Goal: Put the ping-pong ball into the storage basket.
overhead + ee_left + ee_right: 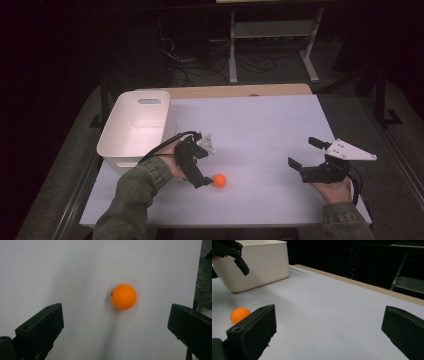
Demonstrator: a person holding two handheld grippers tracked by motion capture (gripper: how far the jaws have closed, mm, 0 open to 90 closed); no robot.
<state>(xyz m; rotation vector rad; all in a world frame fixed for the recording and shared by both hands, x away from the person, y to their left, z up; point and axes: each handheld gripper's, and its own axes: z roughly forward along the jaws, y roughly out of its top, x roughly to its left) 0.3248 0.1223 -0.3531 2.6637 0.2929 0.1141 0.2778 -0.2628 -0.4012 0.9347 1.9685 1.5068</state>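
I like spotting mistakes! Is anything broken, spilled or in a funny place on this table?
Nothing looks broken or spilled. The orange ball lies alone on the white table, outside the white bin, with the open left gripper over it. One small dark mark sits on the ball's edge; I cannot tell what it is. The right gripper holds nothing.

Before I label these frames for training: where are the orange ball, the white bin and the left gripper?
orange ball [123, 296]: left gripper view, its middle.
white bin [113, 132]: high view, left wall.
left gripper [202, 161]: high view, between its fingertips.

left gripper [206, 176] beside orange ball [219, 180] | right gripper [304, 154] apart, fingers spread
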